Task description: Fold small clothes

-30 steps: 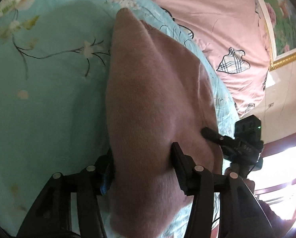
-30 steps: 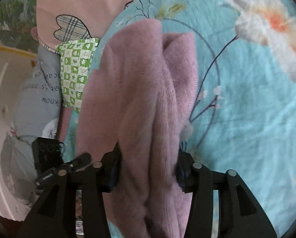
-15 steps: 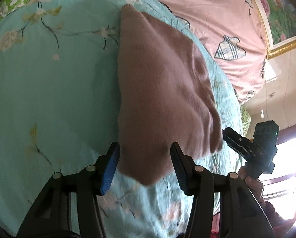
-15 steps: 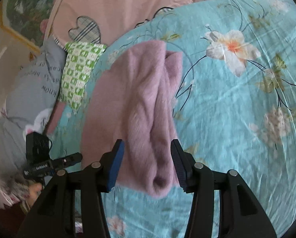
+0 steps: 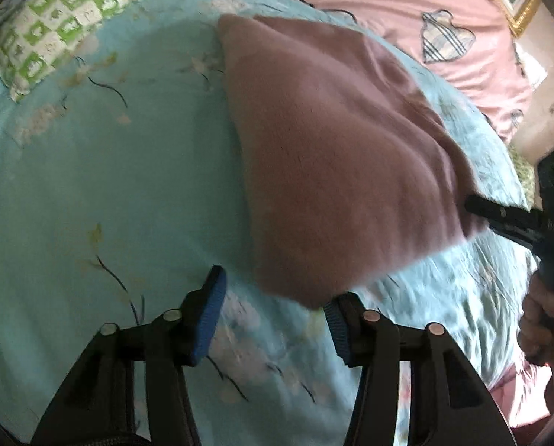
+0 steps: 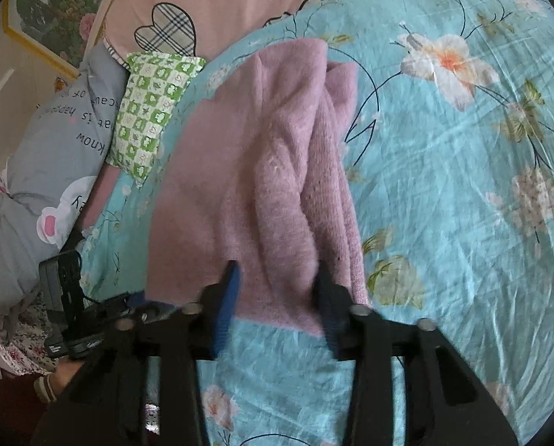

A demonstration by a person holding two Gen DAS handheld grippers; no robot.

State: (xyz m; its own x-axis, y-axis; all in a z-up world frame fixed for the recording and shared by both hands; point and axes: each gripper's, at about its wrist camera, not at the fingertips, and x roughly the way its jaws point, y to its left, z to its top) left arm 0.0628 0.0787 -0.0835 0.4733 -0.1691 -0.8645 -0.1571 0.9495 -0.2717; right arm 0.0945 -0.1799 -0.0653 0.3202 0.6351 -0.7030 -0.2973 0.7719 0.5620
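Note:
A folded pink knit garment [image 5: 325, 156] lies flat on the turquoise floral bedspread [image 5: 109, 186]. It also shows in the right wrist view [image 6: 247, 193], with a bunched fold along its right side. My left gripper [image 5: 273, 316] is open and empty, just short of the garment's near corner. My right gripper [image 6: 277, 297] is open and empty at the garment's near edge. The right gripper's black body [image 5: 552, 204] shows at the garment's right side in the left wrist view. The left gripper [image 6: 68, 297] shows at lower left in the right wrist view.
A green checked pillow [image 6: 150, 104] and a grey printed pillow [image 6: 46, 171] lie beside the bedspread. A pink quilt with plaid hearts [image 5: 425, 18] lies beyond the garment. A framed picture [image 6: 54, 11] hangs on the wall.
Both grippers opened and let go of the pink garment, then drew back from it. The garment now rests flat on the bedspread.

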